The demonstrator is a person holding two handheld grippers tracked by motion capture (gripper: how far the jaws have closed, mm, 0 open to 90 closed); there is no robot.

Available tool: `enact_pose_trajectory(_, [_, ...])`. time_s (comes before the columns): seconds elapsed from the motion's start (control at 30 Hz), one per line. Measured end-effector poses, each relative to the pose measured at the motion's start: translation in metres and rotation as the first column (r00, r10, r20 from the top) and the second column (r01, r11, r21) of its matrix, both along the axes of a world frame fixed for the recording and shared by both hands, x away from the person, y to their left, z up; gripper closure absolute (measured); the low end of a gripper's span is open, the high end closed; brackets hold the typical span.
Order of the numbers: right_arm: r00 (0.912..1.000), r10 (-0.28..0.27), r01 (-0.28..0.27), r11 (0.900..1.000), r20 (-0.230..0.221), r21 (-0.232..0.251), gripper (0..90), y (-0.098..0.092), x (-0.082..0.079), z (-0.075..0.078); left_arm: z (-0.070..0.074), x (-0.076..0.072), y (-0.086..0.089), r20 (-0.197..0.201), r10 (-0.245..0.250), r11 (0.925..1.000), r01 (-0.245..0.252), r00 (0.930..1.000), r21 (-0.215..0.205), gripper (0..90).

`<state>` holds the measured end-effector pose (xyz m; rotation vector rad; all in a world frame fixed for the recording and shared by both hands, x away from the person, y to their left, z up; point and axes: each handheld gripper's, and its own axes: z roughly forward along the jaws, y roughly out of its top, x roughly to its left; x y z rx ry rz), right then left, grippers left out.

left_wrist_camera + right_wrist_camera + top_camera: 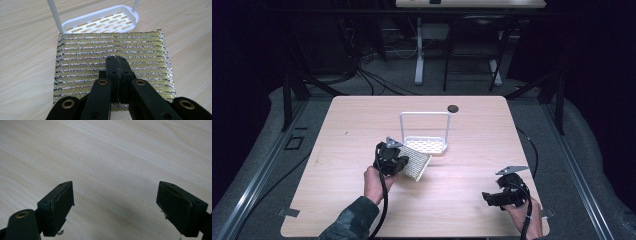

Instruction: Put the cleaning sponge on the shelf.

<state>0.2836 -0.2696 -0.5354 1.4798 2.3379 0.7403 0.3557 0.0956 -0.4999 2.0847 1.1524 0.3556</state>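
Note:
A flat sponge (110, 47) with glittery gold and silver stripes hangs tilted just above the table, and my left gripper (116, 61) is shut on its near edge. From the high view the same sponge (416, 162) sits just in front of a white slotted tray (426, 144) with a tall wire handle. That tray (102, 21) lies directly beyond the sponge in the left gripper view. My right gripper (494, 198) rests low near the table's front right, and its jaws (115, 207) stand wide open over bare wood.
A small dark round disc (453, 108) lies near the far edge of the wooden table (472, 150). Beyond the table stand desk legs, chair frames and cables on a grey floor. Black frame rails run along both sides.

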Motion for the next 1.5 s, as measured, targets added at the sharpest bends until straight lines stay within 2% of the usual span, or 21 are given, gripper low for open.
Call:
enact_pose_trajectory(0.27, [1.0000, 0.000, 0.000, 1.000, 0.000, 0.001, 13.7, 0.000, 0.000, -0.001, -0.002, 0.004, -0.013, 0.015, 0.010, 0.9996, -0.010, 0.9998, -0.027, 89.8])
enact_pose_trajectory(0.53, [1.0000, 0.000, 0.000, 1.000, -0.007, -0.001, 13.8, -0.001, 0.000, -0.001, -0.002, 0.011, -0.025, 0.035, 0.050, 0.9959, -0.047, 0.9981, -0.077, 89.9])
enact_pose_trajectory(0.77, [1.0000, -0.006, 0.006, 1.000, -0.003, 0.008, 13.8, -0.003, -0.002, 0.000, -0.003, 0.017, -0.039, 0.071, 0.079, 0.9949, -0.074, 0.9943, -0.068, 89.9])
enact_pose_trajectory(0.83, [1.0000, -0.006, 0.006, 1.000, -0.004, 0.007, 13.8, -0.004, -0.002, 0.000, -0.004, 0.019, -0.044, 0.094, 0.096, 0.9940, -0.091, 0.9909, -0.060, 89.9])
enact_pose_trajectory(1.13, [1.0000, 0.000, 0.000, 1.000, 0.001, 0.012, 13.8, -0.003, -0.003, 0.000, -0.012, 0.033, -0.058, 0.106, 0.171, 0.9848, -0.166, 0.9796, -0.051, 89.9])
enact_pose_trajectory(1.23, [1.0000, 0.001, -0.001, 1.000, 0.000, 0.014, 13.8, -0.003, -0.003, 0.000, -0.014, 0.035, -0.060, 0.120, 0.197, 0.9802, -0.192, 0.9731, -0.048, 89.9])
enact_pose_trajectory(1.3, [1.0000, 0.001, -0.001, 1.000, -0.004, 0.013, 13.8, -0.003, -0.003, 0.000, -0.016, 0.036, -0.062, 0.139, 0.221, 0.9752, -0.217, 0.9653, -0.044, 89.9])
enact_pose_trajectory(1.37, [1.0000, 0.001, -0.001, 1.000, -0.001, 0.015, 13.8, -0.003, -0.003, 0.000, -0.018, 0.039, -0.065, 0.132, 0.225, 0.9743, -0.222, 0.9654, -0.038, 89.9])
enact_pose_trajectory(1.5, [1.0000, 0.003, -0.003, 1.000, -0.003, 0.014, 13.8, -0.003, -0.004, 0.000, -0.022, 0.043, -0.066, 0.143, 0.266, 0.9641, -0.263, 0.9534, -0.040, 89.9])
